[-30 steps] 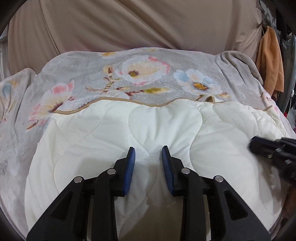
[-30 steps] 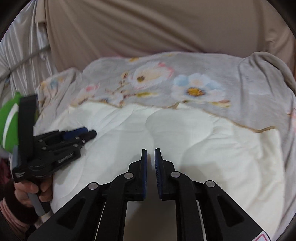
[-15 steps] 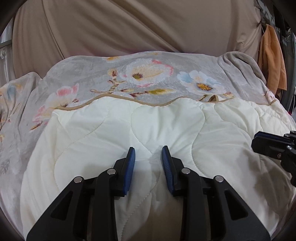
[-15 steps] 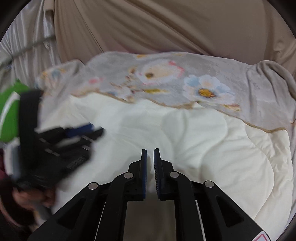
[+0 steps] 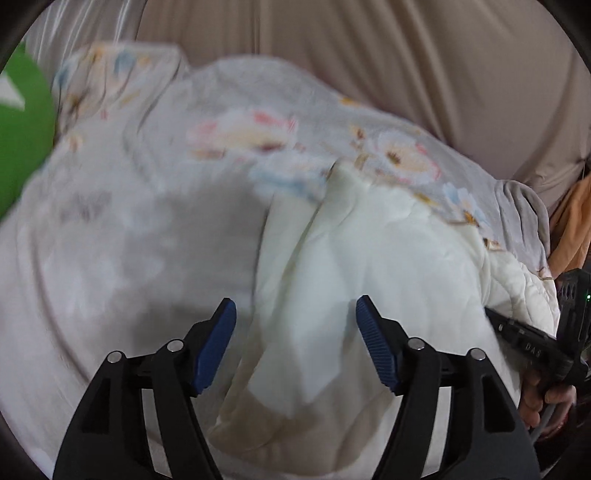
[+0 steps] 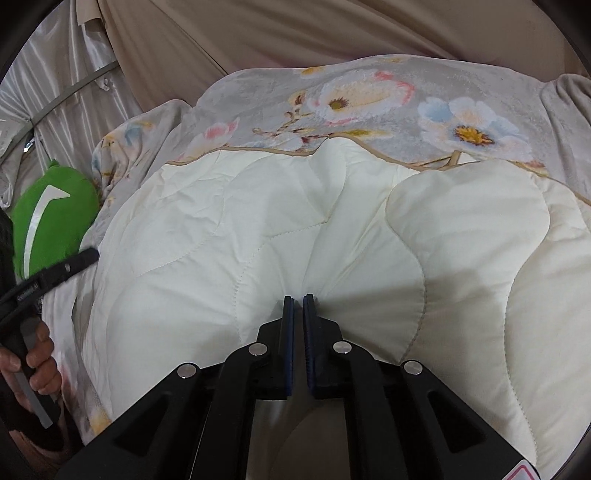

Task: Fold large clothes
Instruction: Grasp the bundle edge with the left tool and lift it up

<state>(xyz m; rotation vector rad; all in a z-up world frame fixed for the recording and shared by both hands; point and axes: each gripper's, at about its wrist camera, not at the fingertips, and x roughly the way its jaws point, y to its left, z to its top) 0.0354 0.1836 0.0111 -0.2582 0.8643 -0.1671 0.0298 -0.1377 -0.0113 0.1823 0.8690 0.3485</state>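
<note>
"DAS" printed on right claw (image 5: 532, 349) body.

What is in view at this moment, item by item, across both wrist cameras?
quilt: one, cream quilted side up, grey floral side showing at the far edge, spread across the middle.
green cushion: one, green with a white mark, left of the quilt.
beige curtain: one, hanging behind the quilt.
silver fabric: one, shiny, far left.
orange cloth: one, hanging at the right edge.
left hand-held gripper: black with blue pads, jaws opening, nothing pinched, above the quilt's left part.
right hand-held gripper: black, jaws closing on a pinch of quilt.
hand: gripping the left handle.
</note>
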